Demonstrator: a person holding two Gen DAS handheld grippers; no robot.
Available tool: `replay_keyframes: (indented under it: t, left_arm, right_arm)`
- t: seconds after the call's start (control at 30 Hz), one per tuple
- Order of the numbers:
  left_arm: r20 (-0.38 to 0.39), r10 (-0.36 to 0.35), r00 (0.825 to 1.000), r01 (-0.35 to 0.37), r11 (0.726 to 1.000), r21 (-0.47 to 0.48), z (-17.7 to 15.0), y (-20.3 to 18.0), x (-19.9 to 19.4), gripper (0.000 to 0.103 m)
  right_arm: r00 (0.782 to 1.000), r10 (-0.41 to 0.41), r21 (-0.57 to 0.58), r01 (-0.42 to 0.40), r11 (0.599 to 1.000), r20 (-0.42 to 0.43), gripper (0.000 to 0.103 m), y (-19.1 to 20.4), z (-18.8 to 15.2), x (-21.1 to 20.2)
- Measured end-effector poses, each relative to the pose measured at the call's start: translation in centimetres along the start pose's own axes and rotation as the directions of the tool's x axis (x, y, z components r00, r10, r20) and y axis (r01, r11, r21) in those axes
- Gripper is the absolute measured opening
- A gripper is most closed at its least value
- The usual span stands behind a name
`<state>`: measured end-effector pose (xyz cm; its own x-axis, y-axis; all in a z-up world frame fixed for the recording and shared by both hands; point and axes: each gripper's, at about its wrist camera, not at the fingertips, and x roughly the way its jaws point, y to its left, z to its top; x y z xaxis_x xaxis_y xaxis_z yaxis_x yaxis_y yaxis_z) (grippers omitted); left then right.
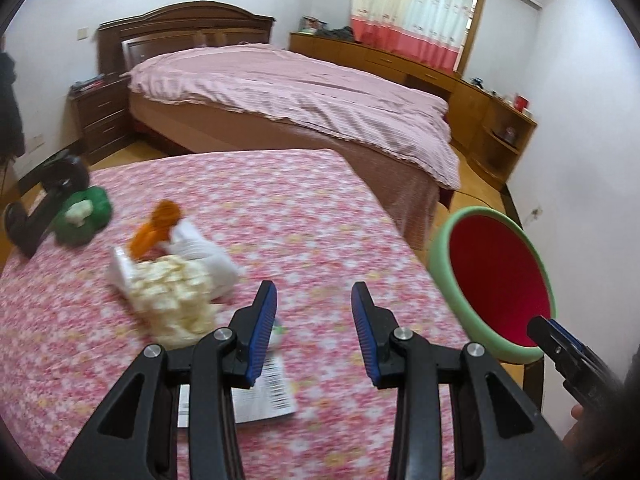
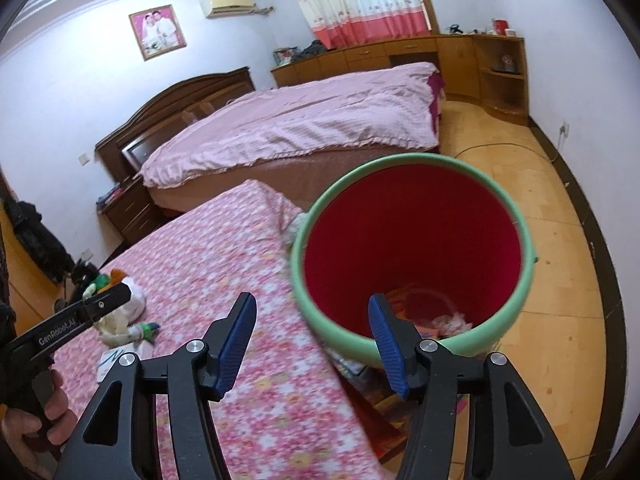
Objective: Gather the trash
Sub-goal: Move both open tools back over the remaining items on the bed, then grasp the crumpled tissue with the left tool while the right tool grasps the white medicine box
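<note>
Where trash pile (image 1: pixel 172 276) lies, bed (image 1: pixel 304 96) beyond.

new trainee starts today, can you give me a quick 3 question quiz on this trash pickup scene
1. True or false: the left gripper is holding a piece of trash.
2. What colour is the inside of the bin?
3. The orange wrapper lies: A) in the bin, B) on the floral tablecloth, C) on the floor.

Key:
1. False; nothing sits between its jaws.
2. Red, with a green rim.
3. B.
</note>
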<state>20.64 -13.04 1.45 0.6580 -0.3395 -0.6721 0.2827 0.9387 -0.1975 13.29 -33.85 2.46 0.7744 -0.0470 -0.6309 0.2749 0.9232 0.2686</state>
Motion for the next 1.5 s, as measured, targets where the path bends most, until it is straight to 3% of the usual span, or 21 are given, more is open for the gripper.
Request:
replay_keyframes:
  t: [0.13,0.23,0.5,1.1,1.23,1.5]
  left_arm:
    - [0.015,0.069,0.998,-0.068,0.997,-0.022,-0.2,2.4,-0.3,0.041]
    - [0.008,0.095,0.995,-0.094,0.994,-0.058,-0.5,4.1,-0.2,0.046]
    - [-0.042,0.157,0.987,-0.161,0.978,-0.132,-1.3,7.5,1.1,0.046]
    - [-0.09,0.131,0.987,-0.144,0.977,-0.156,-2.2,8.2,3.6,0.053]
    - [-0.058,0.098,0.993,-0.107,0.981,-0.159,-2.1,8.5,2.9,0.041]
    - [-0.015,0.085,0.996,-0.087,0.983,-0.159,-2.0,9.0,0.7,0.039]
  right_arm:
    - [1.0,0.015,-0.013,-0.015,1.0,-0.017,0.06,1.3,-0.3,0.6]
    - [0.999,0.021,-0.027,-0.022,0.999,-0.029,0.06,2.3,-0.5,1.1]
    - [0.997,0.049,-0.049,-0.052,0.997,-0.066,0.06,4.0,-0.9,2.5]
    - [0.993,0.051,-0.048,-0.056,0.997,-0.107,0.06,4.2,-1.5,4.0]
    - [0.992,0.056,-0.053,-0.062,0.997,-0.111,0.06,4.4,-1.6,4.0]
    - [0.991,0.075,-0.071,-0.083,0.994,-0.111,0.06,5.6,-1.7,3.7]
